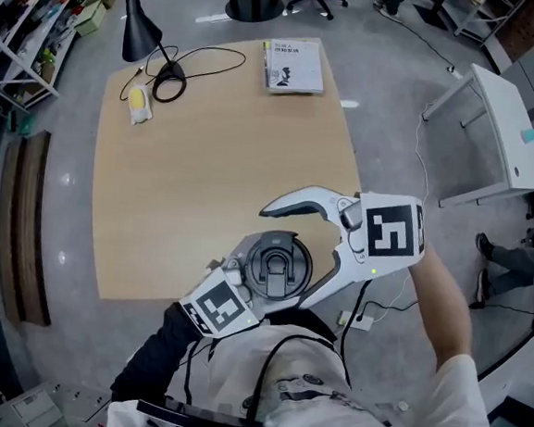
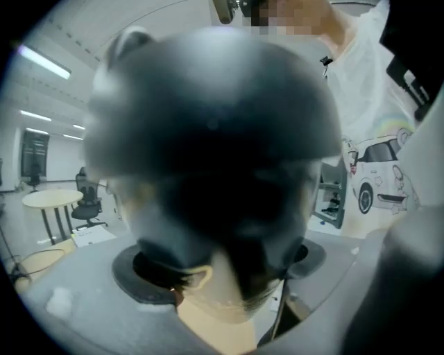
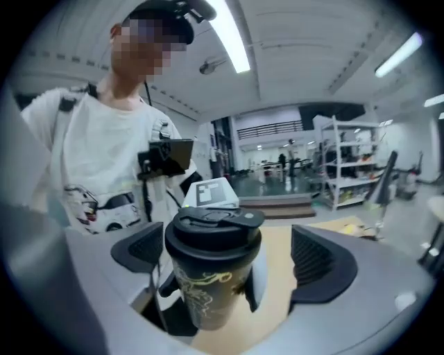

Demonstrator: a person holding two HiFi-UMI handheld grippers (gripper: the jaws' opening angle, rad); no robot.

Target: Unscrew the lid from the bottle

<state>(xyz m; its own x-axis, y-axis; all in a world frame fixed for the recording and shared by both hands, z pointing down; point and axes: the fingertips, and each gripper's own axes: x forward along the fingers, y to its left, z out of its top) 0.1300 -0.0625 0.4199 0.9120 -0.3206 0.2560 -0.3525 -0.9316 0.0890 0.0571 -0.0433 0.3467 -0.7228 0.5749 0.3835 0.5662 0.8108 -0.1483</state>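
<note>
Left gripper (image 2: 225, 263) clamped on dark bottle (image 3: 208, 291), right gripper (image 3: 229, 253) jaws wide apart beside its black lid (image 3: 214, 229), not touching it

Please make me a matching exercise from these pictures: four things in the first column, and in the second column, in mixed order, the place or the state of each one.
Things
1. left claw
2. right claw
3. lamp
4. booklet

Places and states
A. lies flat at the far edge of the table
B. open, one jaw at each side of the lid, not touching it
C. stands at the far left corner of the table
D. shut on the body of the bottle

Right pairs: 1-D, 2-B, 3-C, 4-A
</note>
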